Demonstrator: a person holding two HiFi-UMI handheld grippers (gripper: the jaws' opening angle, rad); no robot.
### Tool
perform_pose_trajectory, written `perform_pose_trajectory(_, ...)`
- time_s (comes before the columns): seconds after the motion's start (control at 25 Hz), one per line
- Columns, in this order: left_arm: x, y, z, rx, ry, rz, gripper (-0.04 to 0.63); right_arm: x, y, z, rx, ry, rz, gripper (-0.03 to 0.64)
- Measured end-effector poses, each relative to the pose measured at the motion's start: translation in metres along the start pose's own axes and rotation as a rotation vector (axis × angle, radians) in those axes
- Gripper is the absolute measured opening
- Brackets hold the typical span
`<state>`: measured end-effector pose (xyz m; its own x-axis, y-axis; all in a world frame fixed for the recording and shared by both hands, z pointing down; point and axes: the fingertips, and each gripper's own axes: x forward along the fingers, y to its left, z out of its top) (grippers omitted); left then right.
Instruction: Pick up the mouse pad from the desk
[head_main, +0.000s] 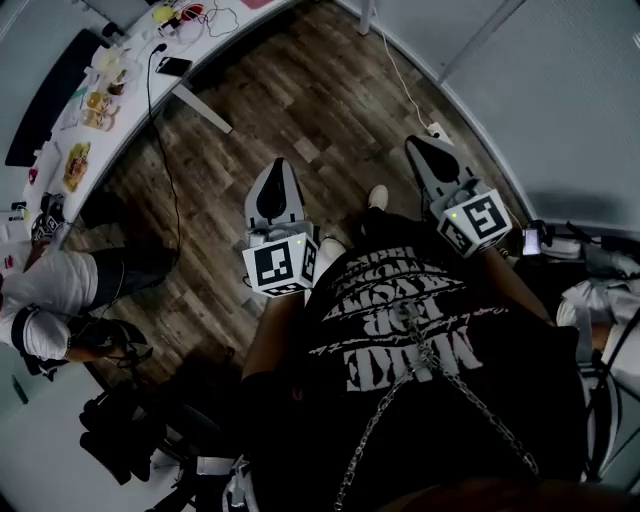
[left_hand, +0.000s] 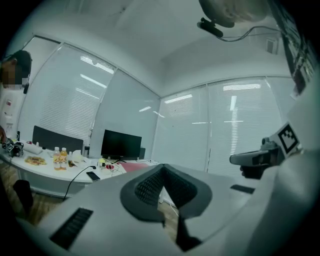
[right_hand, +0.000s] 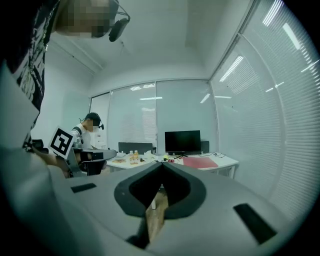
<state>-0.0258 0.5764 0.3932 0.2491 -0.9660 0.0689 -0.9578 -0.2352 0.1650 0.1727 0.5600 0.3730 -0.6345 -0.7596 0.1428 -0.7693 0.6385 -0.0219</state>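
Currently the left gripper (head_main: 274, 190) and right gripper (head_main: 432, 158) are both closed, empty. The red mouse pad (right_hand: 200, 162) lies on the far desk (right_hand: 227, 161), well apart from them.

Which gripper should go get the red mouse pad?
Probably left: the left gripper is nearer the desk and mouse pad than the right gripper. Both are shut and far away.

mouse pad (left_hand: 133, 167) on desk (left_hand: 50, 171), beside monitor (left_hand: 121, 144)
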Motion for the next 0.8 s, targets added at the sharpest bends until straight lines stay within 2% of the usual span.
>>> perform_pose_trajectory(0.24, 0.039, 0.013, -0.013, -0.003, 0.039, 0.0, 0.008, 0.038, -0.018, -0.018, 0.025, 0.045, 0.007, 0.0)
perform_pose_trajectory(0.48, 0.089, 0.018, 0.001, 0.005, 0.023, 0.028, 0.008, 0.077, -0.054, -0.012, 0.035, 0.036, 0.057, 0.0)
perform_pose_trajectory(0.68, 0.146, 0.009, 0.021, 0.072, -0.007, -0.023, 0.008, 0.103, -0.09, -0.014, 0.102, 0.048, 0.052, 0.0)
perform_pose_trajectory(0.8, 0.168, -0.003, 0.023, 0.031, -0.007, -0.026, 0.008, 0.11, -0.112, -0.008, 0.093, 0.034, 0.052, 0.0)
